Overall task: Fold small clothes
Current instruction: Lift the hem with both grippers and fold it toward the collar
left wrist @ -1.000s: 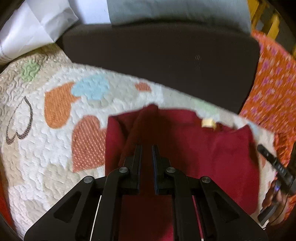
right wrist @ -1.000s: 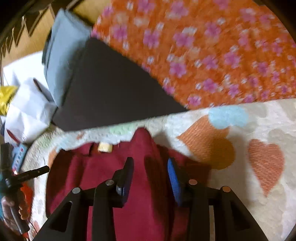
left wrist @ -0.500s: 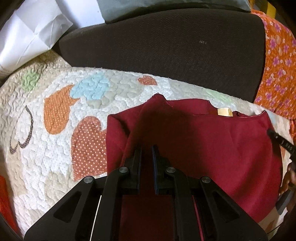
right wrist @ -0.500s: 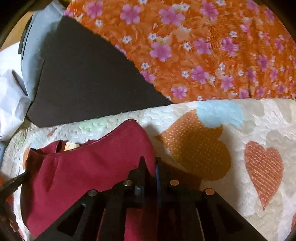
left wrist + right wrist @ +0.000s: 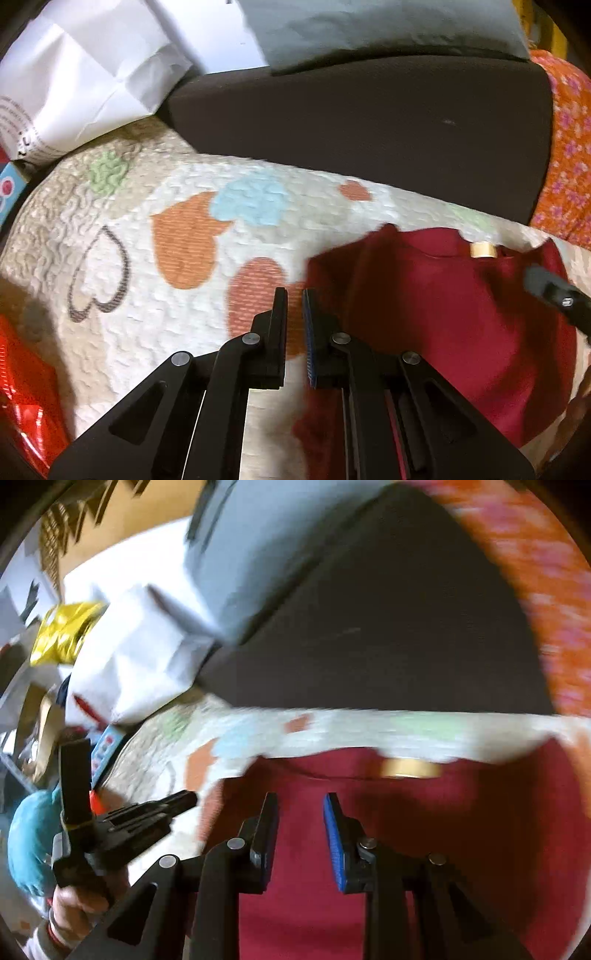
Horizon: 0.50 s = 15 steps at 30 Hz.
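A dark red small garment (image 5: 443,302) with a tan neck label (image 5: 483,250) lies on the heart-patterned quilt (image 5: 184,236). It also shows in the right wrist view (image 5: 424,823). My left gripper (image 5: 294,295) sits over the quilt at the garment's left edge, jaws nearly closed with a thin gap and nothing between them. My right gripper (image 5: 300,801) is open above the garment's upper left part, empty. The left gripper also appears in the right wrist view (image 5: 147,816), held by a hand.
A dark brown cushion (image 5: 369,122) lies beyond the quilt, with a grey pillow (image 5: 369,29) and white paper (image 5: 81,81) behind it. Orange flowered fabric (image 5: 569,155) is at the right. Something shiny red (image 5: 26,398) sits at the lower left.
My left gripper has let go of the garment and moved left off it onto the quilt. My right gripper has opened, released the fabric and swung left over the garment.
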Each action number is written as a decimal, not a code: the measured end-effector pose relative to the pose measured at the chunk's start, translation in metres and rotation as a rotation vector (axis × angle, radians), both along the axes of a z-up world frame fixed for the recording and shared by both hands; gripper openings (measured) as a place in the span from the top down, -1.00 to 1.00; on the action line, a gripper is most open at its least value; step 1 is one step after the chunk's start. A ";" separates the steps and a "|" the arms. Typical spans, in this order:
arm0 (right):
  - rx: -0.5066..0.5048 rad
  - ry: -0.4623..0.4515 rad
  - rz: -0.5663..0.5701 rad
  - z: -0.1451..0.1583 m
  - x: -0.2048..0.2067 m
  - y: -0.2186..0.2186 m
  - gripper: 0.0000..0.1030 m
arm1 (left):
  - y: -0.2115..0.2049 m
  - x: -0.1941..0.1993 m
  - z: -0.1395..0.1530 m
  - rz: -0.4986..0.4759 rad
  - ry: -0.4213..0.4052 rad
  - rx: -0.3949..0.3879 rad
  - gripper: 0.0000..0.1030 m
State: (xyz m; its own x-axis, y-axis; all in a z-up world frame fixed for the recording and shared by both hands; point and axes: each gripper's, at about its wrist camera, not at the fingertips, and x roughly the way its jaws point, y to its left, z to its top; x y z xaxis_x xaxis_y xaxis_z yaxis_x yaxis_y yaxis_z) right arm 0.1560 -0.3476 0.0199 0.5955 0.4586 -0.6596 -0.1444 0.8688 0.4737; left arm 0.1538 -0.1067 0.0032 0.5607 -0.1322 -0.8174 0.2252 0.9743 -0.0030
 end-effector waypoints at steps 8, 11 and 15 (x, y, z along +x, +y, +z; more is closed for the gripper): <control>-0.115 0.139 0.015 -0.033 0.055 0.084 0.36 | 0.048 0.023 -0.009 0.143 0.039 0.001 0.85; -0.180 0.158 0.009 -0.050 0.066 0.090 0.83 | 0.058 0.026 -0.012 0.170 0.043 0.004 0.85; -0.138 0.061 -0.022 -0.035 0.064 0.086 0.88 | 0.060 0.025 -0.014 0.166 0.069 -0.027 0.85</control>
